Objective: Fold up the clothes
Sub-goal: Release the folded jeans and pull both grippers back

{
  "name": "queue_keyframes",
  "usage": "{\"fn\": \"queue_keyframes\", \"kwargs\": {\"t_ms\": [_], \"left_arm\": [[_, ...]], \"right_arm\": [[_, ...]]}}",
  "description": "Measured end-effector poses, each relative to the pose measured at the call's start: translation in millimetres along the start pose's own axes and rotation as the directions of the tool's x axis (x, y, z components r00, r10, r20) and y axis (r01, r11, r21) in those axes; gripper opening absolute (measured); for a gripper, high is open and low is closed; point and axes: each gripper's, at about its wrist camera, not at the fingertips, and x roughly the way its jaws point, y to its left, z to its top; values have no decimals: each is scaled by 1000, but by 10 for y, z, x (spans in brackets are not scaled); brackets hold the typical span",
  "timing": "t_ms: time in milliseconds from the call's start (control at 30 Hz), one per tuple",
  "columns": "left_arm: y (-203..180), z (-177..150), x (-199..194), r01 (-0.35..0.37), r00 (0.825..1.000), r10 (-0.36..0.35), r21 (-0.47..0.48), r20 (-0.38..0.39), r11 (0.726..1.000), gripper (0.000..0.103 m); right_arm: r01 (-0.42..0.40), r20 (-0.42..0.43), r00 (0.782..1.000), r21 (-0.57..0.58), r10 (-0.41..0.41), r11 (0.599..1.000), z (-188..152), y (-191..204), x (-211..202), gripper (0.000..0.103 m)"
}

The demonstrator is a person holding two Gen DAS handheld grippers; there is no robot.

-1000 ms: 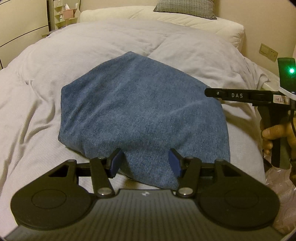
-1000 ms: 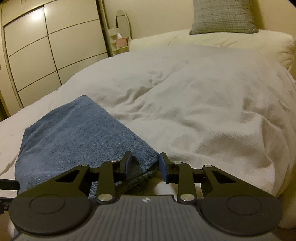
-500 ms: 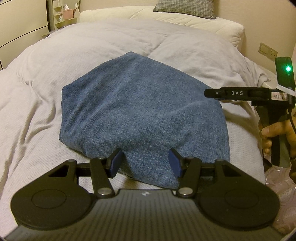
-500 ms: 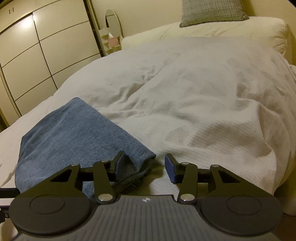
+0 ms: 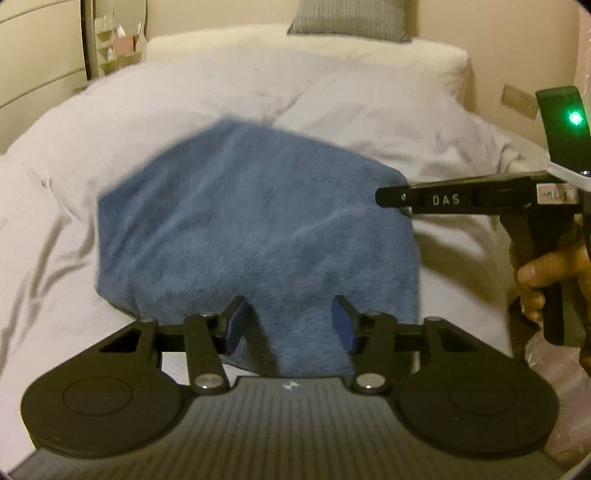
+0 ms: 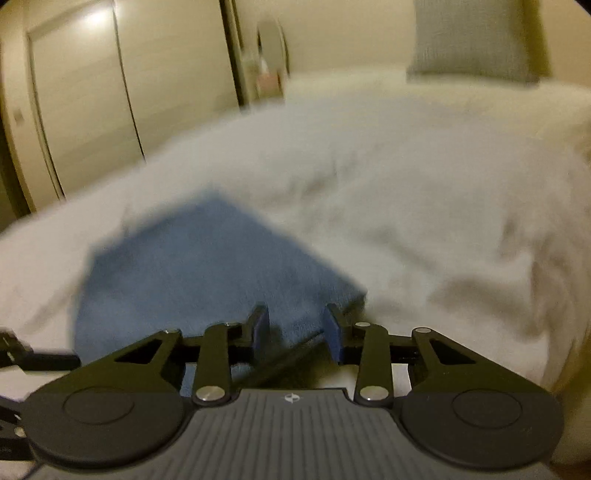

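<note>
In the left wrist view, the folded blue garment (image 5: 255, 236) lay on the white duvet (image 5: 332, 99), its near edge between the spread, closing left gripper (image 5: 288, 325). In the blurred right wrist view, the right gripper (image 6: 295, 326) was closing around the garment's near corner; whether it pinched, I cannot tell.

Bare duvet (image 5: 332, 122) lies open around the folded blue garment (image 5: 258, 229).

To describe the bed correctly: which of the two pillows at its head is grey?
The smaller checked cushion at the very back is grey. The long pillow in front of it is plain cream-white.
</note>
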Motion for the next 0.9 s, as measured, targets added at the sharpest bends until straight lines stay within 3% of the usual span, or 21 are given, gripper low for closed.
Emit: {"fn": "queue_keyframes", "kwargs": {"t_ms": [100,233,300,367,467,567,800,867,900], "left_arm": [[28,-16,28,-4,1000,3,-25,-10,1000,49],[35,-52,-157,-45,998,44,-47,-35,998,45],[55,-117,-247,-82,994,75,-91,-77,992,45],[85,-196,-313,-118,986,97,-153,-135,981,45],[108,-325,-418,-157,972,110,-225,-210,962,45],[61,-403,-570,-200,958,142,-225,-248,954,53],[-59,-402,-1131,-231,962,187,-228,-198,946,66],[-71,-416,-1287,-241,962,201,-234,-183,942,67],[-76,-424,-1364,-246,962,207,-238,-175,940,68]], "right_arm": [[7,-26,1000,29,-6,1000,-66,-82,132,37],[-18,-45,999,90,22,996,5,-94,-85,45],[-14,-38,999,126,19,992,-29,-64,-295,57],[-23,-56,998,179,33,984,-117,-47,-488,76],[-40,-92,994,241,63,970,-300,18,-736,90],[-30,-156,985,280,76,960,-475,119,-934,90],[-6,-200,978,241,55,971,-495,460,-1395,91],[9,-199,979,215,35,976,-486,557,-1532,103],[16,-196,980,204,25,979,-488,600,-1589,103]]}}
